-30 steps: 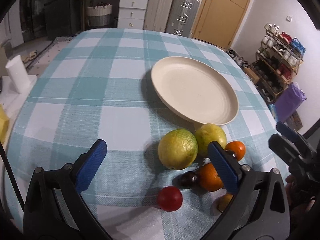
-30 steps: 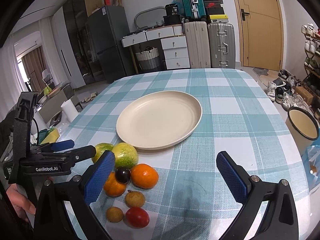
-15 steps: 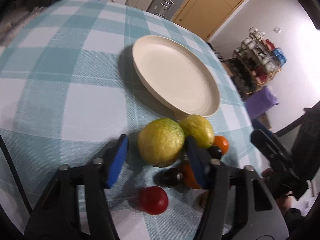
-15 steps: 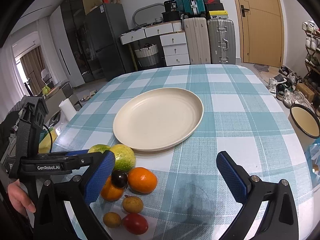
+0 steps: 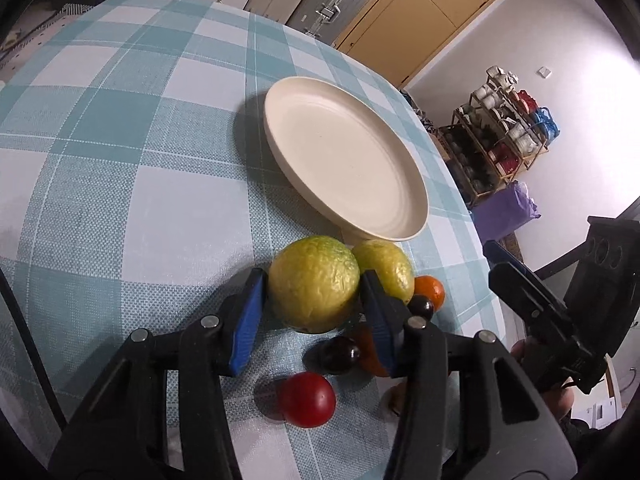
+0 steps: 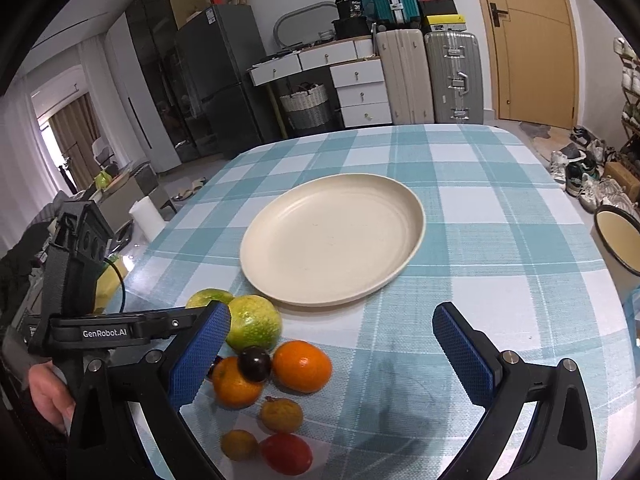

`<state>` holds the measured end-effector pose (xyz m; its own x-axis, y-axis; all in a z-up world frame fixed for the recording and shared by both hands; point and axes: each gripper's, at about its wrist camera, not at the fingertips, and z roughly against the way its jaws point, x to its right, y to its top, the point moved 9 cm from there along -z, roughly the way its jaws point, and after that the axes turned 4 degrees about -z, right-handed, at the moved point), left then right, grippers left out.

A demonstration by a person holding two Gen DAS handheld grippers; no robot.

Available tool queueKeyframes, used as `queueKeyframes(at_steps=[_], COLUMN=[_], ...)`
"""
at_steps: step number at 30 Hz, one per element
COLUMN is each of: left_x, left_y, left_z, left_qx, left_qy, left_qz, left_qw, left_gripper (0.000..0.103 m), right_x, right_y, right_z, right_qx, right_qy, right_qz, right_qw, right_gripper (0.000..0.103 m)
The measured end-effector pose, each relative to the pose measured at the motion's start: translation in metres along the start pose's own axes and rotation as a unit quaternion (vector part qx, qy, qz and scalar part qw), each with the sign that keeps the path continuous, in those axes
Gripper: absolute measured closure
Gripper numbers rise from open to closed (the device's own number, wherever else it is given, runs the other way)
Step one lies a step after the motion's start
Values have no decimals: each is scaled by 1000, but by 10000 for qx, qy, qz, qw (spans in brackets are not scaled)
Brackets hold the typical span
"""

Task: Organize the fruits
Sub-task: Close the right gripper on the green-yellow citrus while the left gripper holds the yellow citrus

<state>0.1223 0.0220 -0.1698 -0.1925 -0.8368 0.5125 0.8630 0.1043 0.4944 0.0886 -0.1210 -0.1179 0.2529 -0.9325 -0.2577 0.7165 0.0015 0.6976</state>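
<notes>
Fruits sit clustered on the checked tablecloth (image 5: 120, 184) just before the empty plate (image 5: 416, 184); our left gripper (image 5: 312, 312) pinches the big green citrus (image 5: 314, 282); our right gripper (image 6: 332, 352) hangs spread; next we judge a clean lift onto the plate.

Setting: lived-in home, probably a combined dining and storage room. Evidence: checked cloth on tabletop (image 6: 480, 184); refrigerator (image 6: 216, 76); white drawer unit (image 6: 360, 88); upright suitcases (image 6: 452, 76); wooden door (image 6: 528, 40); shoes on floor (image 6: 580, 172); laden shoe rack (image 5: 508, 132).
</notes>
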Motion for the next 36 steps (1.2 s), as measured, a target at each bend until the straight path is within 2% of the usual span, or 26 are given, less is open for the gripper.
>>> queueKeyframes(at_steps=[5, 17, 24, 30, 33, 35, 36], left_x=[-5, -21, -29, -34, -37, -39, -39], left_y=[-1, 7, 11, 13, 13, 14, 14], left_z=[6, 26, 35, 39, 40, 40, 39], left_qx=[40, 207, 282, 336, 360, 369, 359], left_qy=[-22, -60, -79, -72, -72, -72, -72], left_qz=[22, 143, 156, 185, 212, 226, 218], left_qw=[10000, 9997, 9994, 9992, 9991, 9990, 9991], left_gripper=[58, 58, 58, 58, 58, 58, 58], right_x=[-12, -46, -55, -64, -68, -69, -70], right_y=[-1, -9, -14, -15, -17, -18, -19], right_z=[-7, -32, -53, -60, -66, -70, -71], right_qx=[-196, -768, -1250, -1470, -1627, -1706, -1760], right_qy=[218, 433, 363, 372, 325, 256, 254], right_qz=[45, 372, 402, 429, 508, 558, 576], right_qw=[9996, 9954, 9907, 9875, 9848, 9834, 9824], right_gripper=[0, 0, 0, 0, 4, 14, 22])
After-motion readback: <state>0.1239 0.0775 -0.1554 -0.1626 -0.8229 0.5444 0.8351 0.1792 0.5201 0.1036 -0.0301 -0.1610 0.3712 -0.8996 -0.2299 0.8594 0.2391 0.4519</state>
